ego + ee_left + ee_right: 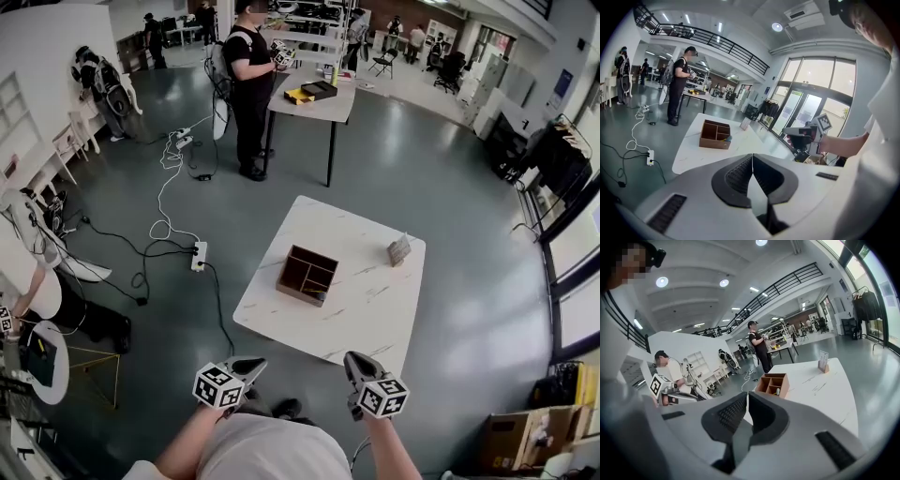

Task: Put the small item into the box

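Left gripper [251,365] and right gripper [354,361] are hovering clenched and empty at bottom centre, below the box [307,275] on the worktop [367,314].

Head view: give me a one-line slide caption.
Left gripper and right gripper hover short of a white table carrying a compartmented brown box and a small card stand.

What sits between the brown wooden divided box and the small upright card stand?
Only bare white marbled tabletop separates box from stand, per head view.
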Demonstrator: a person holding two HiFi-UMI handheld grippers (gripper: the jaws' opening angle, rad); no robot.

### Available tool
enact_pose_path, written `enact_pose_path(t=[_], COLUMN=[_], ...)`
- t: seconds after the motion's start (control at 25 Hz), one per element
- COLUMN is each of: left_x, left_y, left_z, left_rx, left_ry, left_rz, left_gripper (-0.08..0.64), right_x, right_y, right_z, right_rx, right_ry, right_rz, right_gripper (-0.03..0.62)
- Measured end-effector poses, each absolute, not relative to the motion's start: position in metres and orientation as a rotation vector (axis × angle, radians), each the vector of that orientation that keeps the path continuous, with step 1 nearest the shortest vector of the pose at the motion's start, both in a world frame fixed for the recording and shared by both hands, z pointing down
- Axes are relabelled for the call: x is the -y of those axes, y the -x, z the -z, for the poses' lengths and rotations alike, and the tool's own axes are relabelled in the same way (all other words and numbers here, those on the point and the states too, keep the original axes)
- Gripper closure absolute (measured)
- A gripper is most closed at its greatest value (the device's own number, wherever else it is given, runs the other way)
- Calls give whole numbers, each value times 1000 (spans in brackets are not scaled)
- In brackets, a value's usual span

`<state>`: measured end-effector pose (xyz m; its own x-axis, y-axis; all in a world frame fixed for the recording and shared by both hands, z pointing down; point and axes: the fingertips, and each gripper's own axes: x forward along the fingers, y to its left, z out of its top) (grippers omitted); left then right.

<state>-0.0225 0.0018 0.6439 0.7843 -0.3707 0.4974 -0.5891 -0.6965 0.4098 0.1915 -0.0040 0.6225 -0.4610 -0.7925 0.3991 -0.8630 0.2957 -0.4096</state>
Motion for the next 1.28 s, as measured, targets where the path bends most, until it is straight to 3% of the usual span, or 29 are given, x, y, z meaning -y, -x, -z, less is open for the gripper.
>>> enact_pose_path(t=[1.28], left_x=[34], left_y=[45], left_z=[-632], left_rx=[635], left_ry=[-2461], left_rz=[-498], left_gripper=[546], right_x=[11], right_y=[-179], right_z=[-595], right_rx=[2399], right_ry=[-1741], right_rz=[-830], right_gripper=[565])
